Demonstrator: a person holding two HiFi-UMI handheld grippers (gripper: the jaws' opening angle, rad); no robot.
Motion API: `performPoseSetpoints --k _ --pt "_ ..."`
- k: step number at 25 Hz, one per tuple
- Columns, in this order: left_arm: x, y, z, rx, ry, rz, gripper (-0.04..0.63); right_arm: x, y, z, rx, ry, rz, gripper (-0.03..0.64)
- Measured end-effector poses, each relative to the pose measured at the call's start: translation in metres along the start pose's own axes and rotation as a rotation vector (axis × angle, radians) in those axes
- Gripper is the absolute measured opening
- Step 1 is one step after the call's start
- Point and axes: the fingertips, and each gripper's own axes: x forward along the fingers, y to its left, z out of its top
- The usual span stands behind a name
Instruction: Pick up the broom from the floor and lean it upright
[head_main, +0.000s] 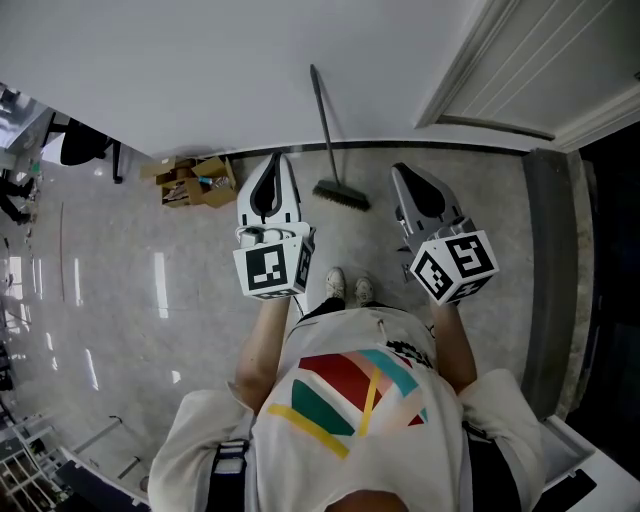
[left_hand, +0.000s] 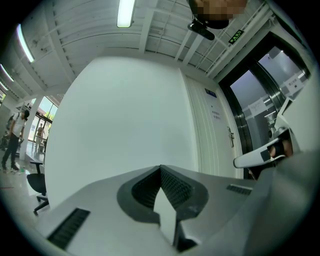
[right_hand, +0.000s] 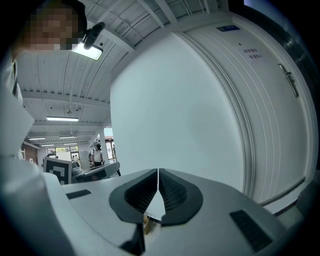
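1. The broom (head_main: 342, 195) stands at the far edge of the floor (head_main: 150, 270), bristles down, its handle apparently leaning up the white wall (head_main: 200, 70).
2. It lies ahead, between the left gripper (head_main: 281, 162) and right gripper (head_main: 402, 172), about equally near. Both are clenched on nothing.

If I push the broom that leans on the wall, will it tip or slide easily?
The broom probably tips easily: only its thin handle rests against the smooth wall. Its bristles on the glossy floor may slide. The long handle looks stiff, not floppy.
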Motion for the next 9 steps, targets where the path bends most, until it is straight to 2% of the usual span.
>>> performPoseSetpoints --k 9 --pt "0.0009 -0.0073 -0.0002 -0.002 -0.004 0.000 0.043 -0.0036 -0.0063 0.0014 -0.003 -0.007 -0.002 0.014"
